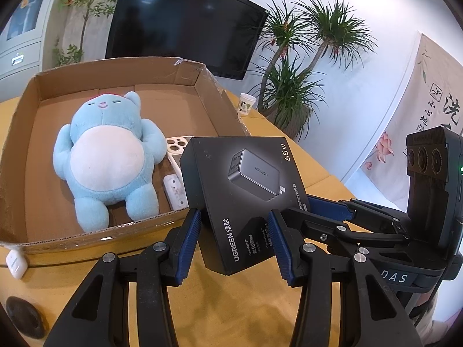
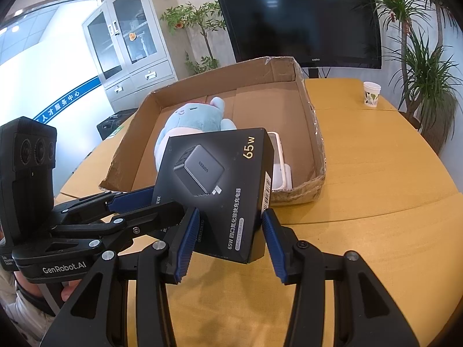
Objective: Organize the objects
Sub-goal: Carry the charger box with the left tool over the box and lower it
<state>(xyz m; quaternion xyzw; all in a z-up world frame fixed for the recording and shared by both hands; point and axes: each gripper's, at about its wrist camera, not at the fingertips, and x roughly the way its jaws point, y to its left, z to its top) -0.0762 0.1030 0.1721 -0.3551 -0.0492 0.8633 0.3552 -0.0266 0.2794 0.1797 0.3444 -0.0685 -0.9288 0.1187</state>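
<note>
Both grippers, left [image 1: 234, 240] and right [image 2: 228, 240], clamp the black charger box [image 1: 243, 196] just near of the cardboard box [image 1: 185, 82]; next, it needs lowering inside, right of the plush toy [image 1: 107, 156].

The black charger box [image 2: 220, 190] carries "65W" in gold at one corner, "UGREEN" on the pictured charger, "UGREEN 绿联" along one edge in the left wrist view, and "65W 四口氮化镓快充充电器" along another in the right wrist view. The left gripper [image 2: 139, 199] body reads "GenRobot.AI". The television [image 2: 301, 20] bezel bears a small brand mark, too small to read surely. A blue wall band [image 2: 66, 101] shows "人才服务中心".
</note>
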